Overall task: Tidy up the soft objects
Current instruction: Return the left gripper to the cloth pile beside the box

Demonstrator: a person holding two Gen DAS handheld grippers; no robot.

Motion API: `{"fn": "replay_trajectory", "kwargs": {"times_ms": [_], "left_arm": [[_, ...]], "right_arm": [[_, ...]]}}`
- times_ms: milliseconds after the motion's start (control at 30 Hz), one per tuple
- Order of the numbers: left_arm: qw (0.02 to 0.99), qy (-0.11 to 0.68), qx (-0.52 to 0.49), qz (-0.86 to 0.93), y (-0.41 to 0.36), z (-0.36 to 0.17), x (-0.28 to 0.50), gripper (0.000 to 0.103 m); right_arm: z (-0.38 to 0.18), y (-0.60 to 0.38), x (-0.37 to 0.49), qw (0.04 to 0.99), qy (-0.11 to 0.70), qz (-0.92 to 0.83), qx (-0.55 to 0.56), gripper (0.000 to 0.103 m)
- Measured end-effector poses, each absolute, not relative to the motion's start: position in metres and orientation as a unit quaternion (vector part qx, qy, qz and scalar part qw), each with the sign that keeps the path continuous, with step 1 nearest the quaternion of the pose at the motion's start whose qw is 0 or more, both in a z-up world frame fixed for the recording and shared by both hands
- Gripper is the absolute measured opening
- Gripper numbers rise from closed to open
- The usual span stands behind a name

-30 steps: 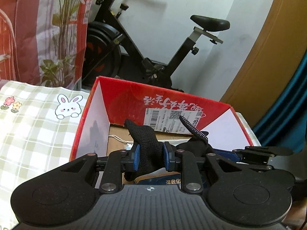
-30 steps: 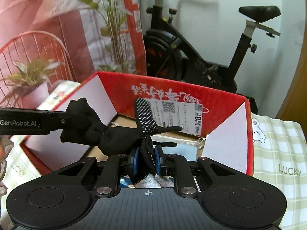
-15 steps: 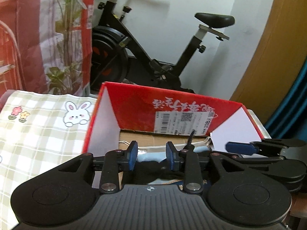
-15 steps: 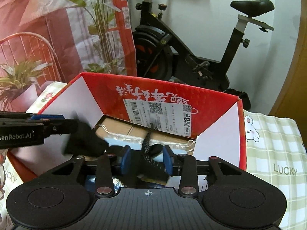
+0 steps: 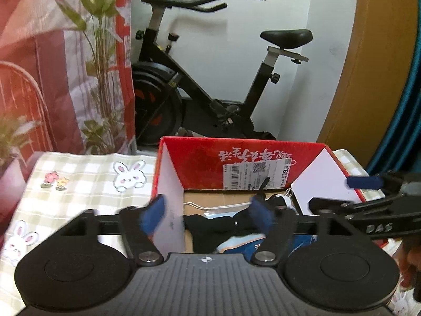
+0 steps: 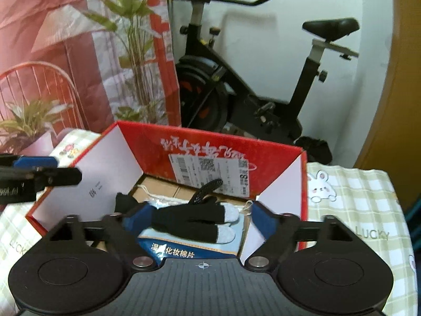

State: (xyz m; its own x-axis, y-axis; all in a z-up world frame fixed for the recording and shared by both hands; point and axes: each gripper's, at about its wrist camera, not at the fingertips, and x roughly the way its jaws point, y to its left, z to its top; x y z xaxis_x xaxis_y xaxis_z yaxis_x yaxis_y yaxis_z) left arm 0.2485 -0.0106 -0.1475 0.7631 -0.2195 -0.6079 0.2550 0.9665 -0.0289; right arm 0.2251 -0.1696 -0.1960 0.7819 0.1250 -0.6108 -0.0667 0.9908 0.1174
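Both the left gripper [image 5: 208,214] and right gripper [image 6: 201,218] are spreading their blue-padded fingers [image 6: 138,217], released, above black knit gloves [image 6: 193,220] lying inside the open red cardboard box [image 6: 210,144].

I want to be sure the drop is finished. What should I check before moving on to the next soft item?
1. Black glove lies inside the red box: ok.
2. Left gripper jaws opening, nothing pinched: ok.
3. Right gripper jaws opening, glove free between them: ok.
4. Glove clear of both blue pads: cannot tell, blurred.
5. Glove finger sticking up stays below the rim: ok.
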Motion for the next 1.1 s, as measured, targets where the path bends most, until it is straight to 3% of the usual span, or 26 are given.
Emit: {"fn": "replay_trajectory", "kwargs": {"times_ms": [67, 233, 600, 1100], "left_arm": [[0.941, 0.314, 0.025, -0.124, -0.007, -0.143, 0.239, 0.099], [0.943, 0.310, 0.030, -0.116, -0.002, -0.132, 0.218, 0.103], [0.950, 0.290, 0.014, -0.117, 0.018, -0.121, 0.162, 0.103], [0.948, 0.299, 0.010, -0.111, 0.035, -0.156, 0.095, 0.103]], "right_arm": [[-0.190, -0.171, 0.217, 0.946, 0.316, 0.047, 0.047, 0.102], [-0.178, -0.175, 0.197, 0.951, 0.298, 0.053, 0.067, 0.103], [-0.168, -0.169, 0.141, 0.960, 0.264, 0.048, 0.076, 0.103], [-0.197, -0.155, 0.054, 0.964, 0.241, 0.064, 0.098, 0.103]]}}
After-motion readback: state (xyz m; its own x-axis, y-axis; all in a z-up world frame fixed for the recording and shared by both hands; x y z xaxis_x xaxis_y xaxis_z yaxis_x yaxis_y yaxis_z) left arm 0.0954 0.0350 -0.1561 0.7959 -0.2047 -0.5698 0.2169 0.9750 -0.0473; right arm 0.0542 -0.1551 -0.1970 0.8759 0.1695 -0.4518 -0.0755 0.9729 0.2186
